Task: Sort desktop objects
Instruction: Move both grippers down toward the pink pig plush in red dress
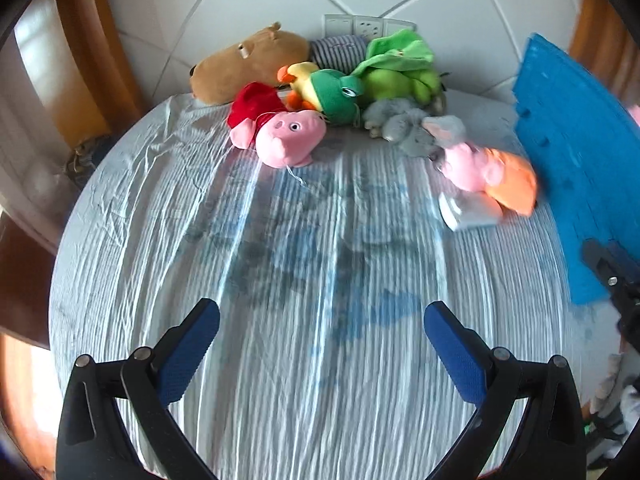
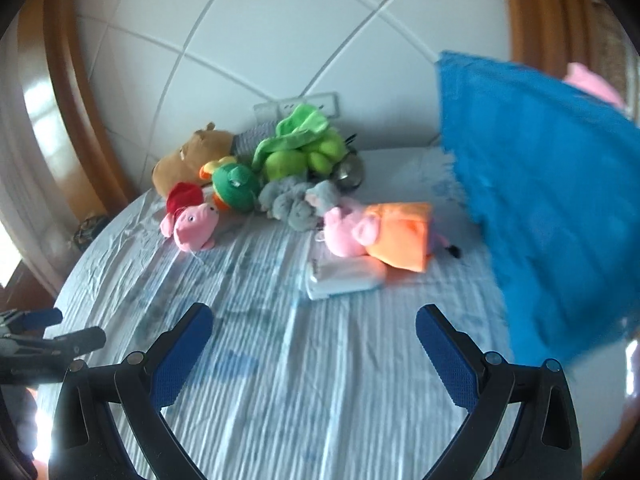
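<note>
Plush toys lie piled at the far side of the cloth-covered table (image 1: 280, 360): a brown capybara (image 1: 248, 66), a pink pig in red (image 1: 280, 136), a green and yellow bird (image 1: 328, 92), a green plush (image 1: 396, 68), a grey plush (image 1: 408, 128) and a pink pig in orange (image 1: 492, 176) (image 2: 384, 232) resting on a white packet (image 2: 344, 280). A blue basket (image 1: 576, 168) (image 2: 552, 208) stands at the right, with a pink plush (image 2: 592, 80) showing above its rim. My left gripper (image 1: 322, 332) and right gripper (image 2: 314, 332) hang open above bare cloth, holding nothing.
A white tiled wall with sockets (image 1: 368, 26) backs the table. Wooden frames (image 1: 84, 40) flank both sides. A dark woven thing (image 2: 90, 228) sits past the table's left edge. The other gripper shows at each view's edge (image 1: 616, 280) (image 2: 44, 340).
</note>
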Demonstrator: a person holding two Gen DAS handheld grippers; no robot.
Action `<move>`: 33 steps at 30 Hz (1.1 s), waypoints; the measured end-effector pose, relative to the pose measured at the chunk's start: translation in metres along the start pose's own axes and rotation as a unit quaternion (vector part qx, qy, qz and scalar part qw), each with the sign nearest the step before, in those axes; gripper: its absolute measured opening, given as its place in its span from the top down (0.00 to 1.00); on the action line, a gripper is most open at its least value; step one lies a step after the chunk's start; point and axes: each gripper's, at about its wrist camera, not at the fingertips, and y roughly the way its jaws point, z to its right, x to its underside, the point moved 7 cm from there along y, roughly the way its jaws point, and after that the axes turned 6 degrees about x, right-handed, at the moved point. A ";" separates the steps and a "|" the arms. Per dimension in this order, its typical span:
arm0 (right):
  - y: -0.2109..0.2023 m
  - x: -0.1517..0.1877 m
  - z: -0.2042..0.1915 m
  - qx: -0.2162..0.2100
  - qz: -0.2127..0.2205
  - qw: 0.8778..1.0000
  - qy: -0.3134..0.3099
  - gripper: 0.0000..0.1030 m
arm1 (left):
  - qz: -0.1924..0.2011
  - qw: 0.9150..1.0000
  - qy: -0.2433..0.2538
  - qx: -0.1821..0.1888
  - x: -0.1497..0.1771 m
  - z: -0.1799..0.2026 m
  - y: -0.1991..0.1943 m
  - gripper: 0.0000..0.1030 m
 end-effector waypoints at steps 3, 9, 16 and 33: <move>0.034 -0.016 -0.017 -0.028 -0.018 0.999 -0.019 0.00 | -0.007 1.000 -0.012 -0.021 -0.013 -0.018 0.011 0.00; 0.076 -0.036 -0.066 -0.066 -0.036 0.996 -0.054 0.00 | 0.001 0.998 -0.033 -0.048 -0.039 -0.058 0.018 0.00; 0.092 -0.050 -0.105 -0.066 -0.039 0.996 -0.034 0.00 | 0.024 0.999 0.007 -0.043 -0.080 -0.093 0.024 0.00; 0.125 -0.029 -0.217 0.094 -0.035 0.984 0.146 0.00 | -0.014 0.974 0.203 0.100 -0.183 -0.207 0.099 0.00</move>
